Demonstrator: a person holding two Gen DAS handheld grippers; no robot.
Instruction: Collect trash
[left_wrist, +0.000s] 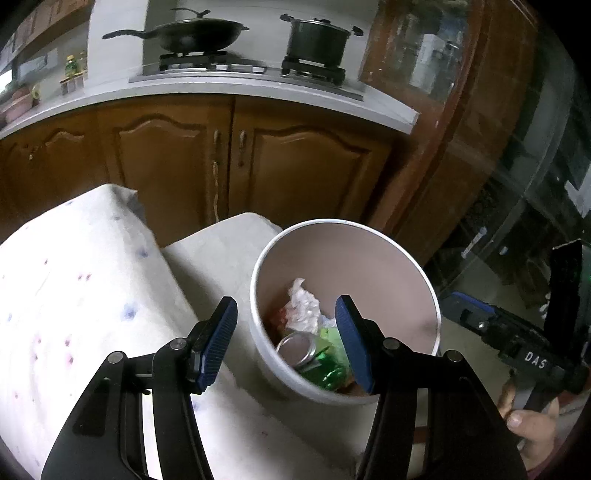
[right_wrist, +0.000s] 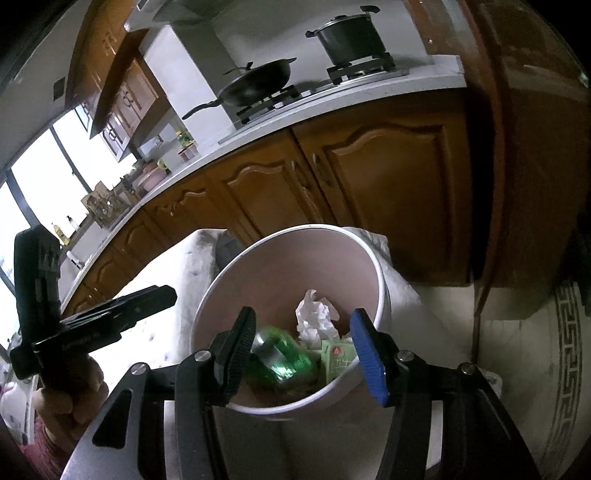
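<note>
A white round bin (left_wrist: 417, 280) stands beside a cloth-covered table. Inside it lie a crumpled white tissue (left_wrist: 303, 302), a green can (left_wrist: 295, 350) and other wrappers. My left gripper (left_wrist: 286, 341) is open and empty, held above the bin's near rim. In the right wrist view the bin (right_wrist: 382, 291) holds the tissue (right_wrist: 316, 317), the green can (right_wrist: 284, 358) and a small green carton (right_wrist: 338, 360). My right gripper (right_wrist: 306, 358) is open and empty above the bin's near rim. Each gripper shows at the edge of the other's view.
A table with a white spotted cloth (left_wrist: 74, 288) lies left of the bin. Wooden cabinets (left_wrist: 221, 158) and a counter with a wok (left_wrist: 192, 33) and pot (left_wrist: 317, 38) stand behind. A glass cabinet (left_wrist: 517, 184) stands to the right.
</note>
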